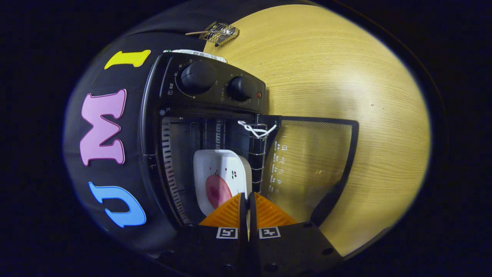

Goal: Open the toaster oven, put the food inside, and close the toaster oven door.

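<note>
The black toaster oven (207, 82) stands on a wooden table with its glass door (315, 161) swung fully open and lying flat. Inside, on the wire rack (258, 154), rests a white plate (223, 163) carrying a pink piece of food (217, 190). My gripper (248, 200) is at the oven's mouth, its fingers almost together with the plate's near rim pinched between them. The plate lies mostly within the cavity, just ahead of the fingers. A white cord (256, 130) is tied on the rack's front edge.
Two knobs (198, 77) sit on the oven's control panel. Beyond the oven, a small wire rack tool with a wooden handle (220, 32) lies on the light wood table (330, 69). The door's dark handle (328, 200) juts out close to my fingers.
</note>
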### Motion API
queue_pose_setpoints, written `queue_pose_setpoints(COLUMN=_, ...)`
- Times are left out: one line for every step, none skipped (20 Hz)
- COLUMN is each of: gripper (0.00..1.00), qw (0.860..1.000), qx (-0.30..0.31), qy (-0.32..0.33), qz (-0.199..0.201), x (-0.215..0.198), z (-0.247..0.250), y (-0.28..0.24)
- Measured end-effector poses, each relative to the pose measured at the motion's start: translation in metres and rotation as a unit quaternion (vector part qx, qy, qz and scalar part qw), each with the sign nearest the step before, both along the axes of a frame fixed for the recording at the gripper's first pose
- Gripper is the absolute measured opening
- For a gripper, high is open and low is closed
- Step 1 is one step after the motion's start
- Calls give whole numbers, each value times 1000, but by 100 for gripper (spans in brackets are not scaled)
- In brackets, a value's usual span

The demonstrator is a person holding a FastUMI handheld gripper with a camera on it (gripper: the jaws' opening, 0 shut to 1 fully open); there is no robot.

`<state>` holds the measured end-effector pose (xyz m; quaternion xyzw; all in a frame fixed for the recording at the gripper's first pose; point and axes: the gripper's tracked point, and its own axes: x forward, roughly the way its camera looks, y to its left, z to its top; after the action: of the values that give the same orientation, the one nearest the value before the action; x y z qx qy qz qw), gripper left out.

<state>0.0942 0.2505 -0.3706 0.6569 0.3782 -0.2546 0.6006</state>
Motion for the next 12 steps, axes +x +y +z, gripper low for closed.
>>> queue_pose_setpoints(gripper=5, qw=1000, qx=-1, qy=-1, qz=-6, x=5, z=-1, y=1)
queue_pose_setpoints(gripper=5, qw=1000, qx=0, qy=1, qz=-8, x=8, z=-3, y=4)
queue_pose_setpoints(gripper=5, qw=1000, qx=0, qy=7, qz=-12, x=10, z=-6, y=6)
queue_pose_setpoints(gripper=5, qw=1000, qx=1, qy=13, qz=-16, x=12, z=-9, y=8)
queue_pose_setpoints(gripper=5, qw=1000, qx=0, qy=15, qz=-23, x=14, z=-11, y=8)
queue_pose_setpoints(gripper=5, qw=1000, qx=0, qy=11, qz=-28, x=18, z=-11, y=8)
queue_pose_setpoints(gripper=5, qw=999, qx=1, qy=9, qz=-32, x=21, z=-12, y=10)
queue_pose_setpoints(gripper=5, qw=999, qx=3, qy=8, qz=-33, x=23, z=-13, y=11)
queue_pose_setpoints(gripper=5, qw=999, qx=5, qy=7, qz=-34, x=25, z=-14, y=12)
queue_pose_setpoints(gripper=5, qw=999, qx=7, qy=8, qz=-35, x=26, z=-16, y=13)
queue_pose_setpoints(gripper=5, qw=999, qx=9, qy=8, qz=-34, x=27, z=-16, y=14)
queue_pose_setpoints(gripper=6, qw=999, qx=9, qy=4, qz=-32, x=28, z=-16, y=15)
